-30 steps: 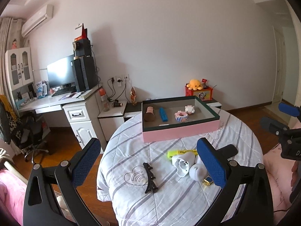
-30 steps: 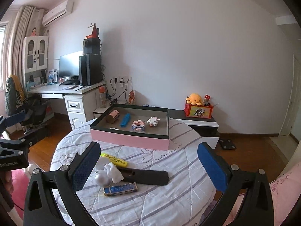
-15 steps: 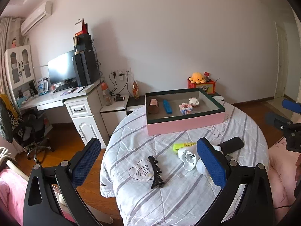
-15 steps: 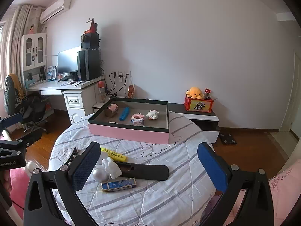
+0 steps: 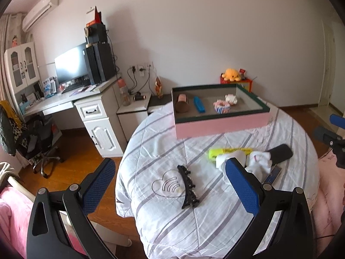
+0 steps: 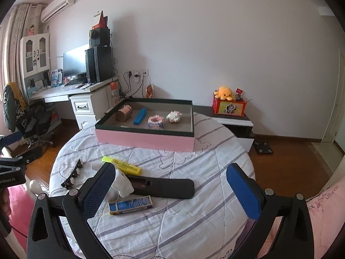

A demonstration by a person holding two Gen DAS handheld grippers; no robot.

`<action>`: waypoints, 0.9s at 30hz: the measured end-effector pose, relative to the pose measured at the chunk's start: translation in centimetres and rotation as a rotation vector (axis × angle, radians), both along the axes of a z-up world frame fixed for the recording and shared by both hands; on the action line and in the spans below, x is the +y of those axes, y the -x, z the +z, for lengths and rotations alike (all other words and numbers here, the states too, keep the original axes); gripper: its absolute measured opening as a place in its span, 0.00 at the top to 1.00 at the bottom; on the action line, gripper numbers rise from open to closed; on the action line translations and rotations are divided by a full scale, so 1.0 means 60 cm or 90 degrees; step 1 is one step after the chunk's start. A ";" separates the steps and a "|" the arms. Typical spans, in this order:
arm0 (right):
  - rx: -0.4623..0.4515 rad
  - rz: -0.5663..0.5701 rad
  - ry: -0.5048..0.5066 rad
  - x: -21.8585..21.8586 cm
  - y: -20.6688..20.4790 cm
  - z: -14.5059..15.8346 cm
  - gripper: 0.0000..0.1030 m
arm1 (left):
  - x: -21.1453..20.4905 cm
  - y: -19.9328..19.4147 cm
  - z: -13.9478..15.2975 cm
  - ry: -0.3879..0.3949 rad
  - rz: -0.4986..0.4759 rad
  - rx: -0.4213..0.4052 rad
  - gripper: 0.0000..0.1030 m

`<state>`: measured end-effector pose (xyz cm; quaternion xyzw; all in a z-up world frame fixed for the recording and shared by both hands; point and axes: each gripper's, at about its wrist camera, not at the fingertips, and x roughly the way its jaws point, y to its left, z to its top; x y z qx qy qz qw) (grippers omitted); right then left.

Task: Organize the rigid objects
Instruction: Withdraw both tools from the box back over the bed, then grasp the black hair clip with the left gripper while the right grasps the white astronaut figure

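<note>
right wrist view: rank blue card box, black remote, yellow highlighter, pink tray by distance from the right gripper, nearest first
1. Blue card box: on the quilt just ahead of the right gripper, by its left finger.
2. Black remote: lying crosswise just behind the box.
3. Yellow highlighter: further back, to the left.
4. Pink tray: at the table's far edge, already holding four items.

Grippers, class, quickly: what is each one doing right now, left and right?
Left gripper: open, holding nothing.
Right gripper: open, holding nothing.
</note>
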<state>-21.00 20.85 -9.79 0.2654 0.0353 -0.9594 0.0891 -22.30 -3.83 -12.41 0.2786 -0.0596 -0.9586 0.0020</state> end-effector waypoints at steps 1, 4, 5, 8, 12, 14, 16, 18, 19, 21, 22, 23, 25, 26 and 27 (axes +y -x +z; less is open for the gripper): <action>-0.006 0.000 0.000 0.000 0.003 -0.005 0.00 | 0.001 0.002 -0.004 0.001 -0.003 -0.005 0.00; -0.020 -0.002 0.000 0.002 0.010 -0.017 0.00 | 0.001 0.009 -0.027 0.000 -0.014 -0.026 0.00; -0.027 -0.003 0.001 0.003 0.013 -0.024 0.00 | 0.000 0.012 -0.036 0.001 -0.019 -0.035 0.00; -0.048 -0.001 0.004 0.003 0.020 -0.042 0.00 | -0.002 0.030 -0.071 0.002 -0.018 -0.073 0.00; -0.077 0.007 0.000 -0.006 0.030 -0.067 0.00 | -0.005 0.059 -0.110 -0.009 -0.007 -0.126 0.00; -0.087 0.011 -0.005 -0.011 0.032 -0.076 0.00 | -0.004 0.069 -0.126 -0.008 -0.004 -0.138 0.00; -0.094 0.014 -0.005 -0.015 0.035 -0.084 0.00 | -0.001 0.077 -0.137 -0.005 -0.004 -0.146 0.00; -0.104 0.017 -0.006 -0.020 0.040 -0.093 0.00 | 0.003 0.084 -0.148 0.002 -0.009 -0.154 0.00; -0.106 0.018 -0.007 -0.022 0.043 -0.096 0.00 | 0.006 0.086 -0.153 0.004 -0.014 -0.156 0.02; -0.111 0.022 -0.010 -0.029 0.047 -0.101 0.00 | 0.009 0.089 -0.160 0.008 -0.023 -0.155 0.14; -0.114 0.024 -0.012 -0.034 0.049 -0.104 0.00 | 0.010 0.091 -0.165 0.008 -0.028 -0.161 0.26; -0.116 0.026 -0.014 -0.039 0.051 -0.107 0.00 | 0.010 0.094 -0.171 -0.003 -0.040 -0.168 0.30; -0.121 0.032 -0.018 -0.050 0.055 -0.112 0.00 | 0.009 0.091 -0.170 -0.021 -0.054 -0.160 0.48; -0.122 0.035 -0.021 -0.056 0.057 -0.114 0.00 | 0.010 0.090 -0.169 -0.025 -0.066 -0.159 0.55; -0.124 0.037 -0.023 -0.060 0.059 -0.115 0.00 | 0.012 0.087 -0.167 -0.030 -0.078 -0.158 0.68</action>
